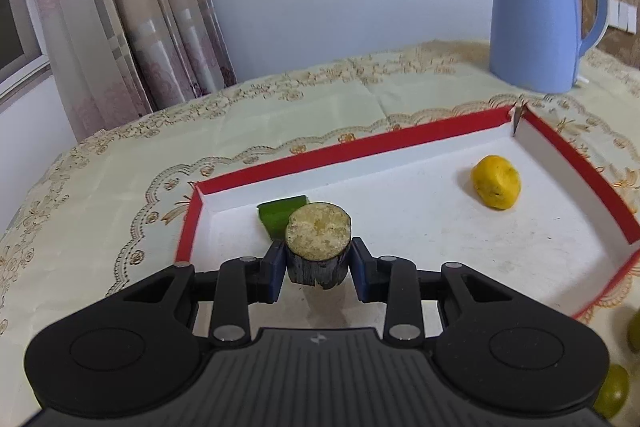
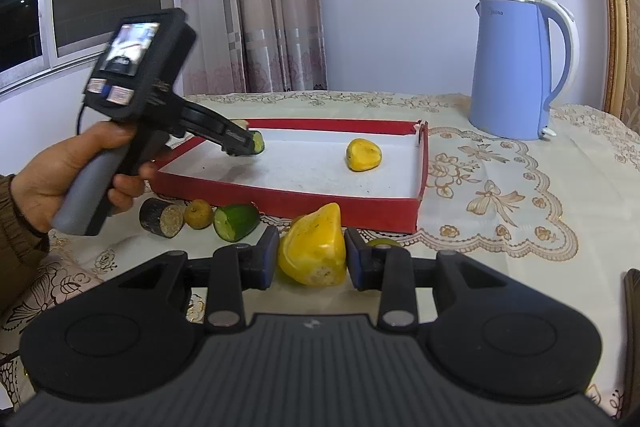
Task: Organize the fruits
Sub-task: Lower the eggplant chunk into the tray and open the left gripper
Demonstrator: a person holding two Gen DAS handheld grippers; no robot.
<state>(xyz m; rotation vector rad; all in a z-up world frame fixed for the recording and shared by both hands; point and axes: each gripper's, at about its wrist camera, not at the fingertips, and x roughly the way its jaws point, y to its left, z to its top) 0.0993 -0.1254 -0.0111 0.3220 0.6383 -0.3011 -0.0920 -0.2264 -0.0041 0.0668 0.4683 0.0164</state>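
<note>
Red-walled tray (image 1: 460, 123) collects fruit: left gripper (image 1: 319, 263) carries a clamped cane stub (image 1: 319, 247) over its near-left corner, while right gripper (image 2: 312, 259) grips a yellow fruit (image 2: 314, 251) near the tray, awaiting its turn.

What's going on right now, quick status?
Left gripper shut on dark-skinned stub, over red tray. Right gripper shut on yellow fruit piece, outside tray. Nothing blocking.
</note>
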